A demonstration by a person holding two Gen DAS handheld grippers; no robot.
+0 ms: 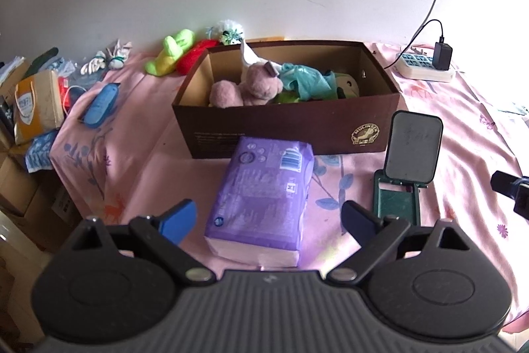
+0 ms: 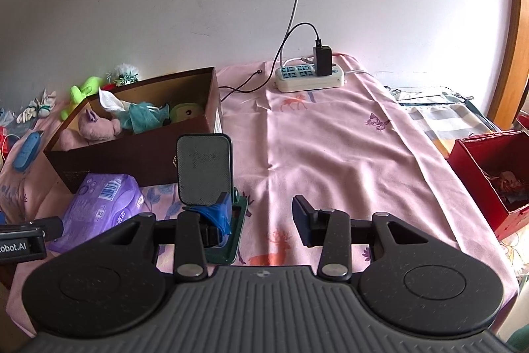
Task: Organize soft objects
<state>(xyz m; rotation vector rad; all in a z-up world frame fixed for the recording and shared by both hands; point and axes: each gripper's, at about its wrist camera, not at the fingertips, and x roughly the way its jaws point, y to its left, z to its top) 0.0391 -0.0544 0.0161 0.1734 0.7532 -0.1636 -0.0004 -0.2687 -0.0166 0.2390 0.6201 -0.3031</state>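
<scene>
Purple pack: soft purple plastic-wrapped tissue pack (image 1: 264,200), lying flat on the pink printed cloth (image 1: 463,154), just in front of the near wall of the dark brown cardboard box (image 1: 287,128); touching the box or not, I cannot tell.
Long axis: runs away from me toward the box, tilted slightly right at the far end; near short end faces my left fingers.
Bearing from left gripper: my left gripper (image 1: 267,217) is lined up straight on the pack, which sits between the two blue-tipped fingers (image 1: 178,220).
Left finger state: spread wide, one either side of the pack's near end, no pad pressing on it.
Bearing from right gripper: in the right wrist view the pack lies low and well to the left of my right gripper (image 2: 261,214), outside its span.
Right finger state: apart, nothing held; only bare cloth between them.
Obstacle on right: dark green phone stand with its grey padded plate (image 2: 203,167) upright, sitting at my right gripper's left finger, between that gripper and the pack.
Nearer hand: left, by a clear margin (judgement).
Box contents: pink plush toy (image 1: 248,85) and teal mesh puff (image 1: 304,78) already inside; room looks left at the box's near right.
Next move (judgement): close left across the pack's short width, lift, carry forward over the near wall.
Risk: slack wrapper may slip.
</scene>
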